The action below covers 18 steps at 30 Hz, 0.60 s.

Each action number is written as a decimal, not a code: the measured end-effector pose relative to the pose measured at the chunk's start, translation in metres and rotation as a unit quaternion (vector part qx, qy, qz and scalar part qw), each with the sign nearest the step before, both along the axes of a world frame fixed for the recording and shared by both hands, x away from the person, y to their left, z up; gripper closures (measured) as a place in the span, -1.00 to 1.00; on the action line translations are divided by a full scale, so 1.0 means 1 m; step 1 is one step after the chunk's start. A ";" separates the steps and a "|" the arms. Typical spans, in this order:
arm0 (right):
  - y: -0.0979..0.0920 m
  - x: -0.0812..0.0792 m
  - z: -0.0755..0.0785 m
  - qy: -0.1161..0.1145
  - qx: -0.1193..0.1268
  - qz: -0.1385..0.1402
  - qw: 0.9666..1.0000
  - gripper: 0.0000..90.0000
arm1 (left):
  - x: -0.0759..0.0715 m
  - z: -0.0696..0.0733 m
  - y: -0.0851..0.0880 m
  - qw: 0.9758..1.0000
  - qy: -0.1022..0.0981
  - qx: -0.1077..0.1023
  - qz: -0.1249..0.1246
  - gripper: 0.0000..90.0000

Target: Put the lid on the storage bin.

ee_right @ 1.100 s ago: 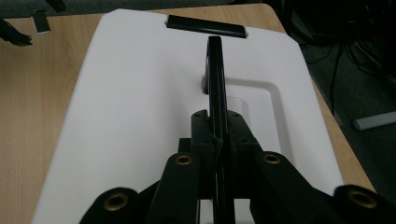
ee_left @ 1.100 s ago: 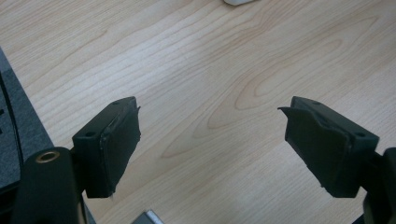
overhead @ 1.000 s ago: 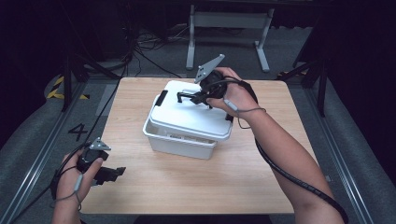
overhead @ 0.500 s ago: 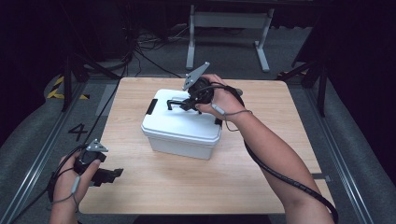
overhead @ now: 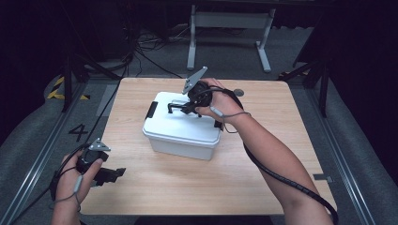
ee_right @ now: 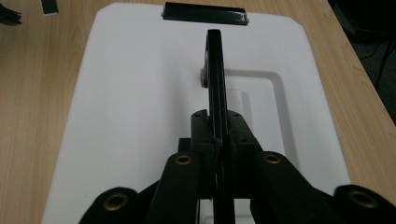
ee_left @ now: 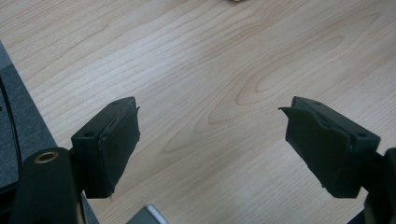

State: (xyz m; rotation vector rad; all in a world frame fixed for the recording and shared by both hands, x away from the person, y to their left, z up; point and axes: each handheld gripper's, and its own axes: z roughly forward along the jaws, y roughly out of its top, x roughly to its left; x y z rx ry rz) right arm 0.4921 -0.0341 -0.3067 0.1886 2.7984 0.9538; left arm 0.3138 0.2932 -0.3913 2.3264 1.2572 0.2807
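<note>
White lidded box (overhead: pixel 180 131) sits mid-table. Right gripper (ee_right: pixel 215 140) is clamped on the box's black carry handle (ee_right: pixel 215 70), whose long axis runs straight ahead of the jaws. Left gripper (ee_left: pixel 212 144) idles near-left, jaws wide, empty.

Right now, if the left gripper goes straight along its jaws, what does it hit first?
Probably the bare wooden table: the left gripper has open jaws angled down at it, with nothing between. Depth is unclear.
</note>
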 end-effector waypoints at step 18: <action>-0.007 -0.010 0.005 0.030 0.041 -0.019 0.999 0.29 | 0.001 0.001 0.000 1.000 -0.004 -0.001 -0.003 -0.60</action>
